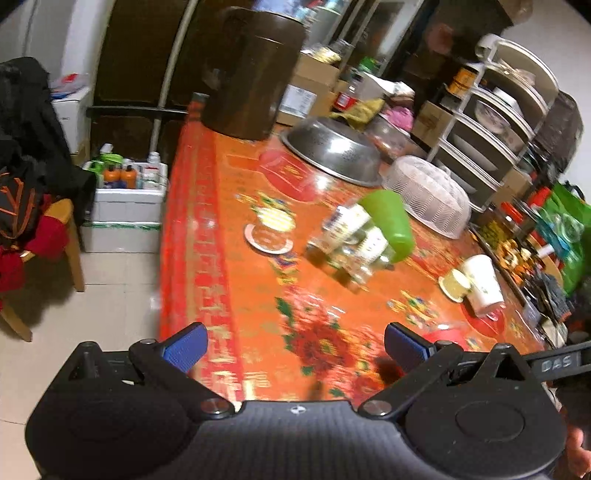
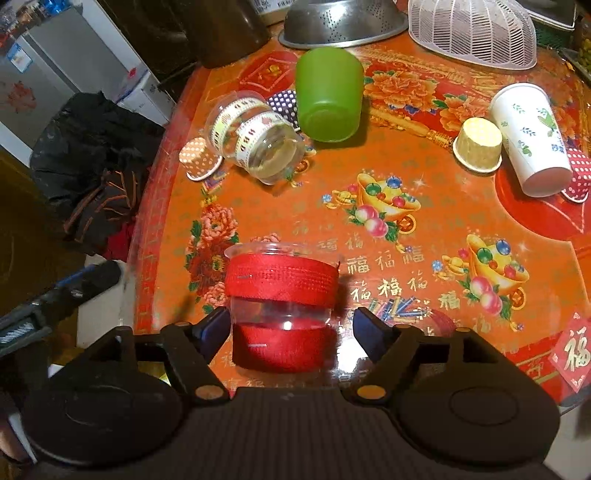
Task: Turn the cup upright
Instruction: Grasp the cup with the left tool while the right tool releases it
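A clear plastic cup with red bands [image 2: 282, 295] stands upright on the orange tablecloth [image 2: 424, 206], mouth up, between the fingers of my right gripper [image 2: 291, 330]. The jaws are open and stand a little off the cup's sides. A green cup [image 2: 328, 94] stands upside down further back, also blurred in the left wrist view [image 1: 388, 225]. Clear cups with printed bands [image 2: 255, 140] lie on their sides next to it. A white paper cup [image 2: 532, 136] and a small yellow paper cup [image 2: 478, 144] stand inverted at the right. My left gripper [image 1: 293, 349] is open and empty above the table's near edge.
A steel colander [image 2: 343, 22] and a white mesh food cover [image 2: 476, 31] lie inverted at the back. Small dotted paper cups [image 2: 199, 158] sit among the cups. A dark cylinder [image 1: 251, 74], boxes and a dish rack [image 1: 498, 110] line the far side. A chair with clothes [image 1: 29, 206] stands left of the table.
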Tool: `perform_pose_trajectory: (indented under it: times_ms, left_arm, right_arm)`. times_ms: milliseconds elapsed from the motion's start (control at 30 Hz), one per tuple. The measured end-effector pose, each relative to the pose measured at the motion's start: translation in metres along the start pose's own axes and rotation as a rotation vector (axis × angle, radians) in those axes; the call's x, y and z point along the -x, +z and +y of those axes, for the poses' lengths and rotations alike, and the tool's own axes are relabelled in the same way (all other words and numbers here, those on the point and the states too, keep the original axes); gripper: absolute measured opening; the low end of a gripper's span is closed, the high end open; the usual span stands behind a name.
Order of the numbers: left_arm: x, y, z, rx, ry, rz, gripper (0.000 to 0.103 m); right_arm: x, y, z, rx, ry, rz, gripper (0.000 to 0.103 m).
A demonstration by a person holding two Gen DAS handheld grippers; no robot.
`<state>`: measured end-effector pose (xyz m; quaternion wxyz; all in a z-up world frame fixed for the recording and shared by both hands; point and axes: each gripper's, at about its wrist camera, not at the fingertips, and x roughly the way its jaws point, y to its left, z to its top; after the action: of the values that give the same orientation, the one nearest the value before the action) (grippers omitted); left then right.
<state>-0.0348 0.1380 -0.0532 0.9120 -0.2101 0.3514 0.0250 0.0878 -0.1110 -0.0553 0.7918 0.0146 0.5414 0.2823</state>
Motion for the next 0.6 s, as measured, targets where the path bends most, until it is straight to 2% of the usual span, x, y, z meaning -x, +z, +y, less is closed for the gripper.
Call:
perform_pose_trajectory:
  times_ms: [200, 300, 467, 600]
  left_arm:
    - [-0.027, 0.004, -0.036, -0.045, -0.079, 0.120, 0.103]
    - [-0.042, 0.005, -0.058, -0.058, -0.095, 0.180, 0.102]
    - [-0.052, 0.004, -0.086, -0.052, -0.066, 0.228, 0.098]
    - [-0.057, 0.002, -0.106, -0.080, -0.008, 0.238, 0.098]
  right_arm:
    - [0.050, -0.015, -0.024, -0.023, 0.080, -0.147, 0.101]
    - [0.063, -0.027, -0.040, -0.009, 0.028, -0.203, 0.101]
    - [0.059, -0.041, -0.065, -0.027, 0.013, -0.207, 0.101]
    - [0.056, -0.055, -0.075, 0.019, -0.001, -0.225, 0.101]
